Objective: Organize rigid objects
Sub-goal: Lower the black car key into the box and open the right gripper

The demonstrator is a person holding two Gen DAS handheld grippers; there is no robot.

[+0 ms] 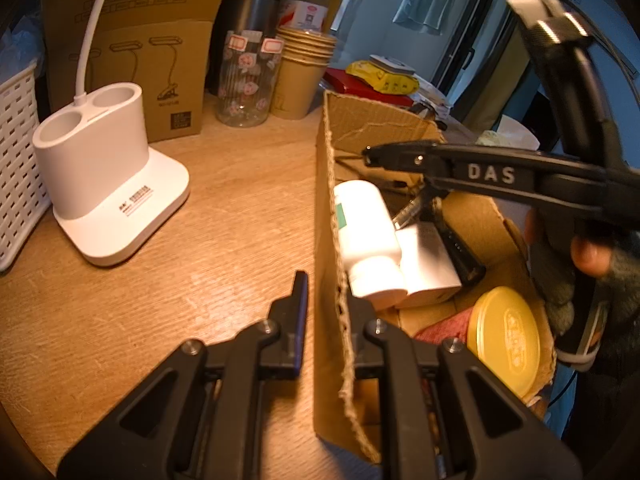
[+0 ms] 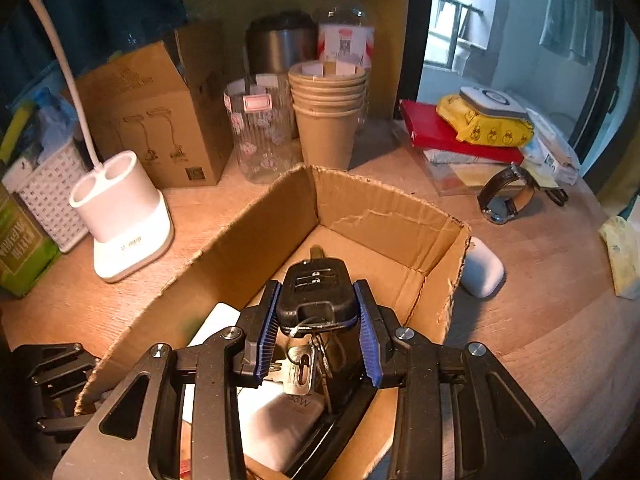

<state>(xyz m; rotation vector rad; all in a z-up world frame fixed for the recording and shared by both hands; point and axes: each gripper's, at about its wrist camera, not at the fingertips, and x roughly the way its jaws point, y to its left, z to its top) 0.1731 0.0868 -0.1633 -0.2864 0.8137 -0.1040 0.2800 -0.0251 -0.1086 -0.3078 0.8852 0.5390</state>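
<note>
Pinching box wall (image 1: 332, 240): left gripper (image 1: 328, 300) | clamping car key (image 2: 316, 292), right-view only: right gripper (image 2: 318, 312)

Right gripper (image 2: 318, 312), angled downward, clamps a car key (image 2: 318, 292); left gripper (image 1: 324, 312), nearly closed, pinches the cardboard box wall (image 1: 326, 240).

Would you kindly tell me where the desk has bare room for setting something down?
Bare wood lies between the white lamp base and the cardboard box, and right of the box past the white case. The back edge is crowded: paper cups, glass jar, red book, watch.
</note>
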